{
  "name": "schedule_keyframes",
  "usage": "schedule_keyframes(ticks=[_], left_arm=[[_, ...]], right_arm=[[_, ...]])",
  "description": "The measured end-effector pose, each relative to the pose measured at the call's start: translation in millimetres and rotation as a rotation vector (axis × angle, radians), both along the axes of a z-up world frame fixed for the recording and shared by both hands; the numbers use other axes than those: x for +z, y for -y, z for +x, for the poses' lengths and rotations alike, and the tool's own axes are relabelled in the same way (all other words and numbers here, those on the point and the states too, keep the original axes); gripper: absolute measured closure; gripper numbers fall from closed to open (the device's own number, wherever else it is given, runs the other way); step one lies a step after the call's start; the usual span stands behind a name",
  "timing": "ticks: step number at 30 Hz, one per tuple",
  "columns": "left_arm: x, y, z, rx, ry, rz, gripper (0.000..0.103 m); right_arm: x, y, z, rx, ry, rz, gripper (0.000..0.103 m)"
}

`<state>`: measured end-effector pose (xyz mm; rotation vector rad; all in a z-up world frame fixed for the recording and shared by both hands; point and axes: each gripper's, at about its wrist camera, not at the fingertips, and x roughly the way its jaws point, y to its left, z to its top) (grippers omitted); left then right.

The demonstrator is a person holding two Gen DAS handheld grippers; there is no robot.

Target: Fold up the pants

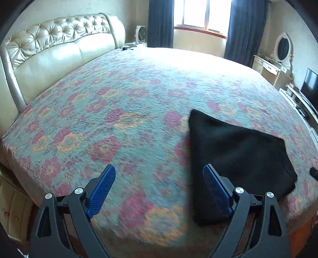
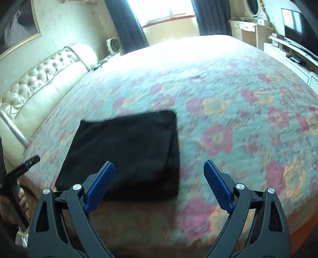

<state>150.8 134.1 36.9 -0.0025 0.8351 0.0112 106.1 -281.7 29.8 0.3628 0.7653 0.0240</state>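
The pants (image 2: pixel 127 152) are lying folded on the bed (image 2: pixel 228 99); both grippers (image 1: pixel 159 190) (image 2: pixel 159 186) are hovering, fingers spread and empty; folding looks finished.

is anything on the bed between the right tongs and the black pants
Nothing visible does. The right tongs stand open just short of the folded black pants, with only bare floral bedspread between them.

Daylight from the window (image 1: pixel 200 13) washes the far bed (image 1: pixel 119 111) to white glare. Both views show motion blur, strongest near the bottom. Fisheye bends the edges; corners go black.
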Motion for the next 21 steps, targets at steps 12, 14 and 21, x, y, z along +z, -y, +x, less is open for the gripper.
schedule_keyframes(ticks=[12,14,21], left_arm=[[-104.3,-129.2,140.6,0.191,-0.075,-0.006,0.007],[-103.4,-126.0,140.8,0.193,-0.083,0.015,0.007],[-103.9,-125.8,141.5,0.193,-0.09,0.038,0.006]], right_arm=[[-58.8,70.2,298.0,-0.064,-0.041,-0.21,0.006],[-86.0,76.1,323.1,-0.06,-0.091,-0.203,0.006],[-117.2,70.5,337.7,-0.063,-0.186,-0.264,0.002]])
